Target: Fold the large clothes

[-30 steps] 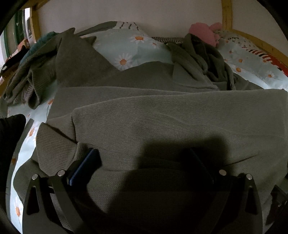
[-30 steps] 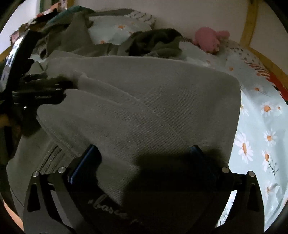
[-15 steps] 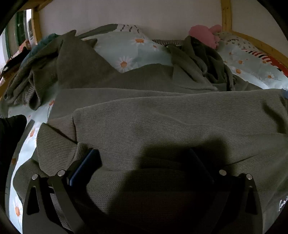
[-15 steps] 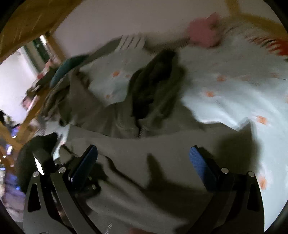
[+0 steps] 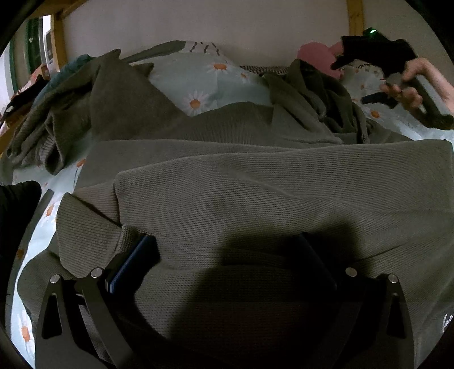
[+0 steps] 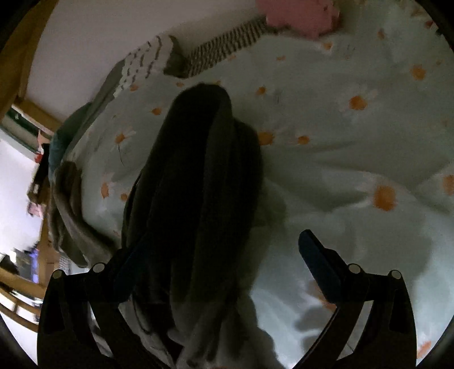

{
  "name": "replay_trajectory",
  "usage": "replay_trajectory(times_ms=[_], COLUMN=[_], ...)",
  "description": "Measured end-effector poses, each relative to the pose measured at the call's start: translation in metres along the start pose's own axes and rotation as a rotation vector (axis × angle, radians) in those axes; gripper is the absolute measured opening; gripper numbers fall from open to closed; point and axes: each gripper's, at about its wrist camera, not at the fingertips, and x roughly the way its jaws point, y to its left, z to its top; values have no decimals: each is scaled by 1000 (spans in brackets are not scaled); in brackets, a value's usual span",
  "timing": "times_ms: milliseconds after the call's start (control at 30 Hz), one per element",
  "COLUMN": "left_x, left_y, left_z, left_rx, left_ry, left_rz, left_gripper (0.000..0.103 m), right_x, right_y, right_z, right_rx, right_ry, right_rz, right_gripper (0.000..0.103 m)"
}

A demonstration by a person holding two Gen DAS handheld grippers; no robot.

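Daisy-print bedsheet [image 6: 340,159], wooden frame [image 5: 355,17] (white wall)

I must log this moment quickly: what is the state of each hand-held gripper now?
Left hand-held gripper: open, jaws spread on the olive sweater, gripping nothing.
Right hand-held gripper: open, over the dark sleeve, not clamping it.

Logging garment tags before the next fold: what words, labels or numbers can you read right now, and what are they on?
White script embroidery at the lower right edge of the olive-green knitted garment: cut off by the frame, unreadable.
White sign by the wooden frame at far left: too small and blurred to read.
Nothing else legible in either view, and none on the daisy-print bedsheet.
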Motion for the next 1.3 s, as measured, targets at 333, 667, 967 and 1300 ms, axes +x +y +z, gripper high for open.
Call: replay_trajectory(times_ms=[333, 667, 967, 1300], left_x=[-43, 141, 188, -34], left_y=[23, -31, -34, 3], left_z=[67, 265, 279, 258], left_rx=[-165, -131, -189, 19], left_ry=[-162, 133, 308, -162], left_rz=[-215, -239, -255, -249], left_gripper=[98, 98, 5, 5], right_x=[56, 46, 16, -123], right_y=[44, 19, 52, 127], right_z=[-19, -17, -24, -116], right_rx=[-211, -163, -352, -670], right_ry=[113, 98, -113, -425], right_rz=[-119, 34, 55, -52], right_gripper=[21, 21, 12, 12])
